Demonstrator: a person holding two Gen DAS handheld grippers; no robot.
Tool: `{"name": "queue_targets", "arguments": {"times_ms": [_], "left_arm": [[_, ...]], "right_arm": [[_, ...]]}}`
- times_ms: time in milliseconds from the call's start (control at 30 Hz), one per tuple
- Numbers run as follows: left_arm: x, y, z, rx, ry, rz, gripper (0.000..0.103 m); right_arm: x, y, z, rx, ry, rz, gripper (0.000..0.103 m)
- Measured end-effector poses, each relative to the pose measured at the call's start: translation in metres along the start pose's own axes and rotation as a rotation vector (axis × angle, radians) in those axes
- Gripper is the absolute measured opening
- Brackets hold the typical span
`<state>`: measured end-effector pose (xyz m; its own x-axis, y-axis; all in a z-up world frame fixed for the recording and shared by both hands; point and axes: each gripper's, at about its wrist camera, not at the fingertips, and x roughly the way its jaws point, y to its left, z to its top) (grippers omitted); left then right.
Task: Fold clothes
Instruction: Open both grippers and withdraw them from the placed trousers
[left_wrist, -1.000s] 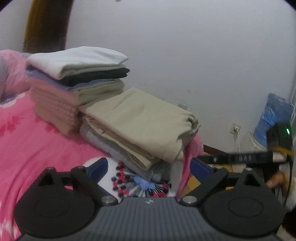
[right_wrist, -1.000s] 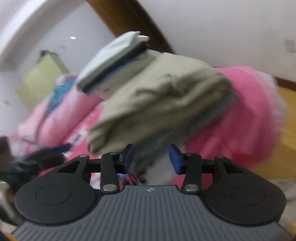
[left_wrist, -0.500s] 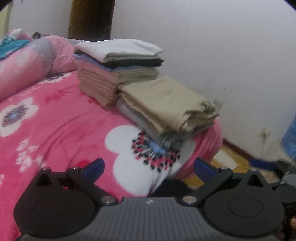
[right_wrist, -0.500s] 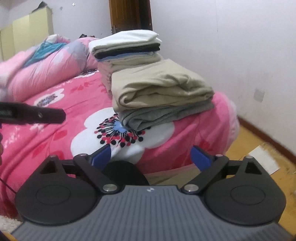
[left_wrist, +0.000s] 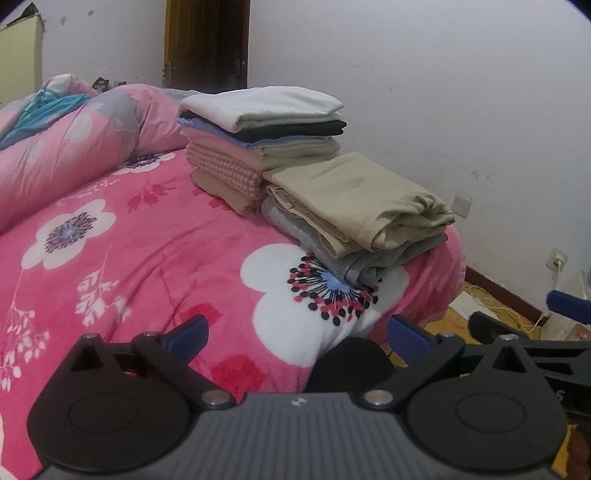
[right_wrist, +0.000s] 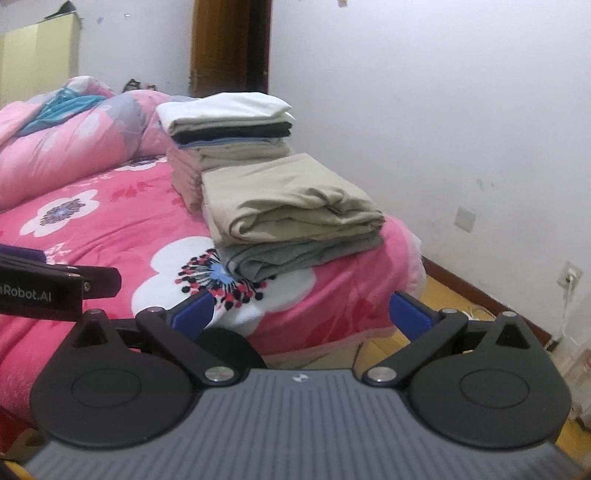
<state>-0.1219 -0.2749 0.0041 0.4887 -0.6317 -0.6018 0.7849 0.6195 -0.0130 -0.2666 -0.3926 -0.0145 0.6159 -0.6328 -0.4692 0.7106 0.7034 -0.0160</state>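
Clearly, the wide bed under a pink fleece blanket printed with white flowers (left_wrist: 155, 251) is carrying all the clothes at its far corner by the white wall, where two folded piles are sitting touching each other. The taller stack of folded garments, white on top over black, blue, cream and pink check (left_wrist: 262, 140), is lying behind the lower pile of a folded beige cotton garment on a folded grey knit one (left_wrist: 354, 206), whose long axis is running from the taller stack out toward the bed's corner, rounded folds facing the edge. Such cloth is probably light, soft and limp, so gripping through a whole folded edge rather than a single layer would likely suit it. Both the left hand-held gripper (left_wrist: 295, 334) and the right hand-held gripper (right_wrist: 301, 308) are hovering off the bed's near edge with jaws spread wide, holding nothing.
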Motion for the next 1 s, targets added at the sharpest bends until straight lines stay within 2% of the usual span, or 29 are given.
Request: {"name": "queue_targets", "arguments": {"times_ms": [167,400,1000], "left_arm": [[0.003,-0.01,0.001,0.05,0.015,0.049,0.103],[0.008,-0.014,0.004,0.039,0.024,0.025,0.103],[0.015,0.0,0.004,-0.02,0.051,-0.008,0.103]], "right_arm": [[-0.008,-0.002,-0.003,0.009,-0.029,-0.039,0.102],[-0.008,-0.005,-0.003,0.014,-0.039,-0.095,0.102],[0.009,0.005,0.004,-0.002,0.056,-0.133,0.102]]}}
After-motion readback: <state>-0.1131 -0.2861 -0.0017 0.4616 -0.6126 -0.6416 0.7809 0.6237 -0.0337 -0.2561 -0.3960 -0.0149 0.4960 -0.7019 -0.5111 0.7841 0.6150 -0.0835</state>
